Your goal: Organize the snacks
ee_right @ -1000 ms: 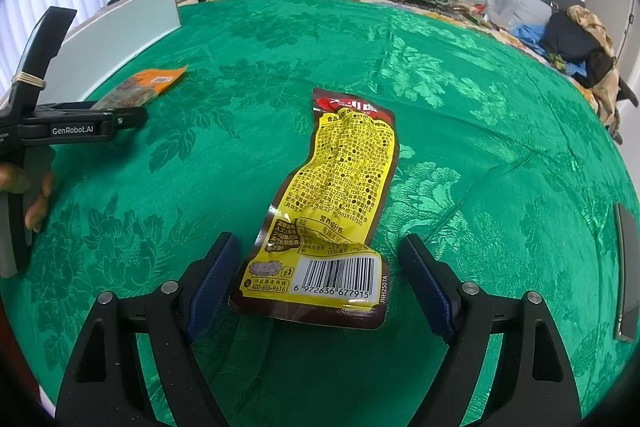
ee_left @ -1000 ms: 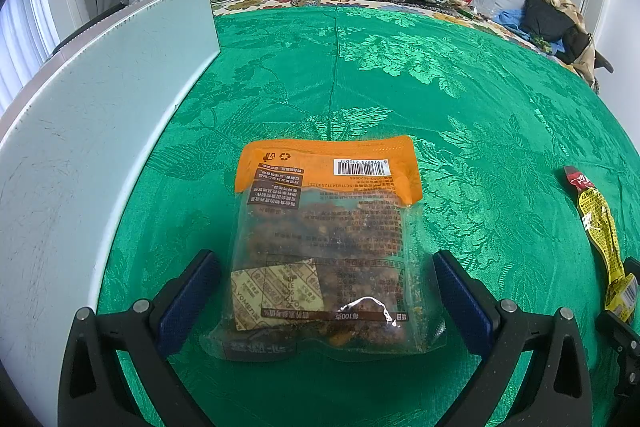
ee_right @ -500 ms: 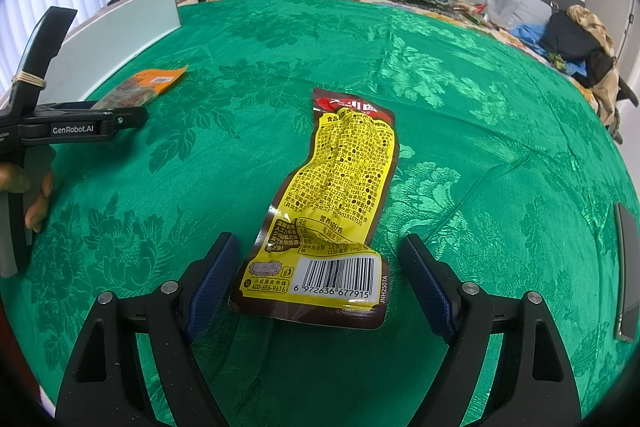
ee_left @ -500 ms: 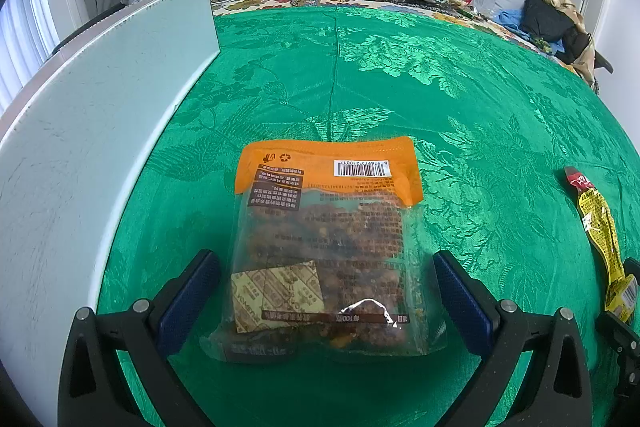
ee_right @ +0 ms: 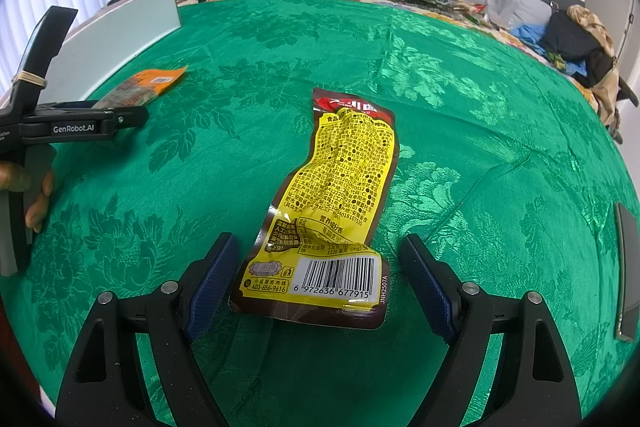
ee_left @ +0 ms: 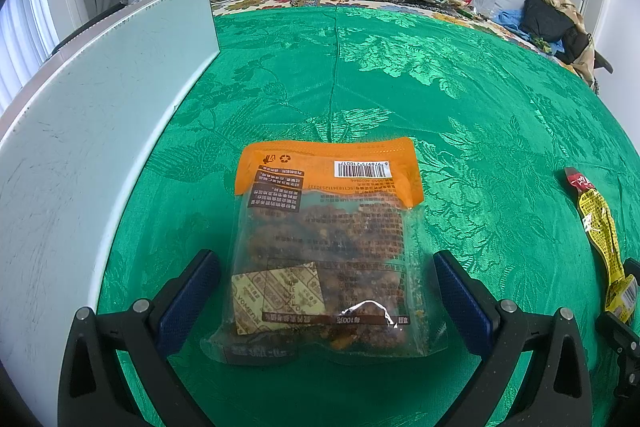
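On green cloth [ee_left: 400, 75] | orange-topped clear packet [ee_left: 328, 251] | crinkled yellow packet [ee_right: 340, 195]

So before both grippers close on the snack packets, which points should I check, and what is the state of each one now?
1. Left gripper open wide enough: ok, a finger stands on each side of the orange packet.
2. Right gripper open: ok, its fingers flank the barcode end of the yellow packet.
3. Packets lying flat on the green cloth: orange ok; yellow is crumpled, so its grip is less sure.
4. Fingers touching the packets: cannot tell; gaps show on both sides.
5. The two grippers apart from each other: ok.
6. Place where the snacks go: cannot tell; only a pale board lies at the left.
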Tool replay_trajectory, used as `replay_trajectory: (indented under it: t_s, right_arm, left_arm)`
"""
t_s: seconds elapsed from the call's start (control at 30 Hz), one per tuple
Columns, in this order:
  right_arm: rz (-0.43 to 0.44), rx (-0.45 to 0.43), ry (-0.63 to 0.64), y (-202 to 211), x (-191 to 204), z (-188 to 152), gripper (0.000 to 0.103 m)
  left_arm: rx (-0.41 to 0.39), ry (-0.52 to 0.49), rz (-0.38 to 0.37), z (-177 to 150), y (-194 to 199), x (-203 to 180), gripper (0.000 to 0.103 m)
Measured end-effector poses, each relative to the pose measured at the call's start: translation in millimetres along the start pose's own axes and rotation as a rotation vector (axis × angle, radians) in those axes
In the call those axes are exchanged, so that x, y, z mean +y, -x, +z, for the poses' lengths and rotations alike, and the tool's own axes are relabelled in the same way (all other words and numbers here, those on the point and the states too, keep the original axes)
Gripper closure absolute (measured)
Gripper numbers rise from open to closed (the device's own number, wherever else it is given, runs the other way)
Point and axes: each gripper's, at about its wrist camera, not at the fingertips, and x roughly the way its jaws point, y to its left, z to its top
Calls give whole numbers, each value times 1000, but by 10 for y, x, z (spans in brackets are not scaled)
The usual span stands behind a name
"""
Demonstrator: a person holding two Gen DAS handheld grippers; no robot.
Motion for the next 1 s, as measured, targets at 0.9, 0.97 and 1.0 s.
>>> replay_trajectory:
  t_s: [0.9,0.97,1.0]
  right_arm:
    - [32,301,-124,-234,-84,427,18]
    - [29,328,-148,-290,-96,506,18]
    - [22,338,-152,-316,-98,529,18]
  left_arm:
    - [0,-2,0,2,0,-1,0]
    - [0,-2,0,2,0,-1,0]
    - [0,-2,0,2,0,-1,0]
